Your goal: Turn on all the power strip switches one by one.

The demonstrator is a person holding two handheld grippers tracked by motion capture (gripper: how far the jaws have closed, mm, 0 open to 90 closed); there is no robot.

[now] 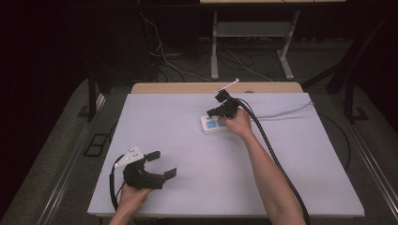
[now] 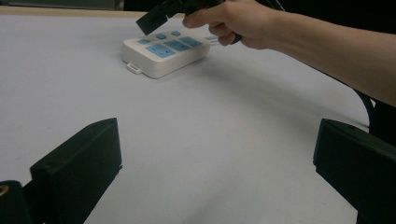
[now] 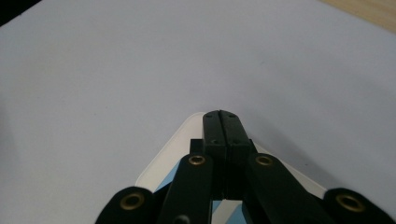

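A white power strip (image 1: 212,124) with blue sockets and buttons lies flat near the middle of the table, its grey cable running off to the right. My right gripper (image 1: 212,112) hovers just over its top, jaws pressed together with nothing between them. In the right gripper view the shut jaws (image 3: 221,122) cover the strip's (image 3: 175,151) near end. In the left gripper view the strip (image 2: 163,51) sits far ahead, with the right hand above it. My left gripper (image 1: 162,164) rests at the front left of the table, jaws spread wide and empty (image 2: 215,163).
The table is covered by a pale lilac sheet (image 1: 187,187), with a wooden edge (image 1: 187,87) at the back. A thick black cable (image 1: 277,159) trails from the right gripper along the forearm. Desk legs and loose wires stand on the floor beyond the table.
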